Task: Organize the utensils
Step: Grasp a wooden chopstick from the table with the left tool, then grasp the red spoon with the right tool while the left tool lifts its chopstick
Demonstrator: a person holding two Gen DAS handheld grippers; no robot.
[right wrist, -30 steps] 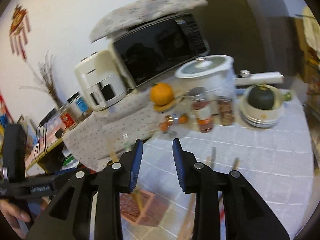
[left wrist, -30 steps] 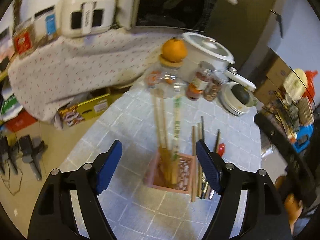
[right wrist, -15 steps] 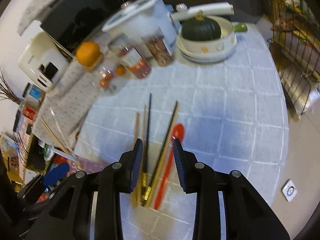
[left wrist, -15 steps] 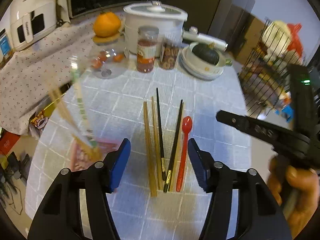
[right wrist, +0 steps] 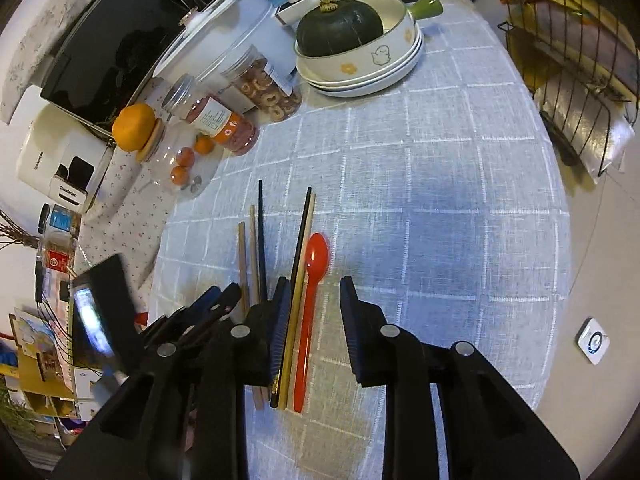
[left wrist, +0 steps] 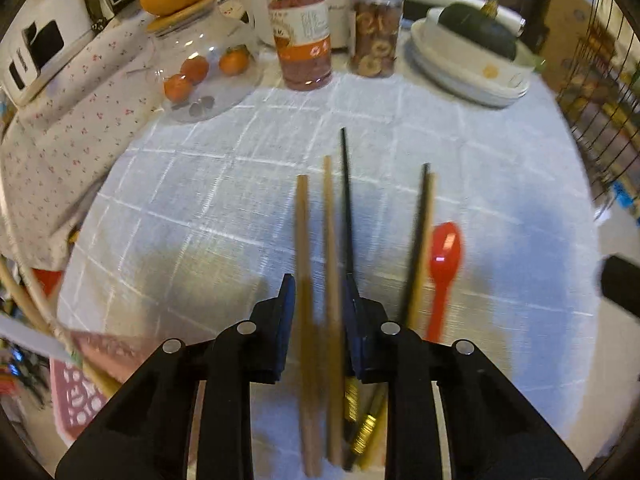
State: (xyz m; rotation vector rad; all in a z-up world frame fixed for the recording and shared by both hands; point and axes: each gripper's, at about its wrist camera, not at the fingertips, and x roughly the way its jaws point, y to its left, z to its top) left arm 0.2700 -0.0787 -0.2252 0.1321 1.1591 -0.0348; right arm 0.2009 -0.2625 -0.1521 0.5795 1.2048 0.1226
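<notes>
Several chopsticks lie side by side on the checked tablecloth: two wooden ones (left wrist: 316,280), black ones (left wrist: 346,208), and a red spoon (left wrist: 442,264) at the right. My left gripper (left wrist: 320,296) is open, low over the table, its fingers on either side of the two wooden chopsticks. A pink utensil holder (left wrist: 80,384) with chopsticks in it stands at the lower left. In the right wrist view my right gripper (right wrist: 312,304) is open above the red spoon (right wrist: 314,276) and a black chopstick (right wrist: 298,256); the left gripper (right wrist: 208,308) shows beside it.
A glass jar (left wrist: 200,68) with an orange on its lid, two food jars (left wrist: 304,36), a rice cooker (right wrist: 224,48) and a bowl holding a green squash (right wrist: 340,28) stand at the table's far side. A wire rack (right wrist: 580,80) is off the right edge.
My left gripper has dropped towards the table and narrowed around the two wooden chopsticks. My right gripper has lowered over the spoon and opened wider.
</notes>
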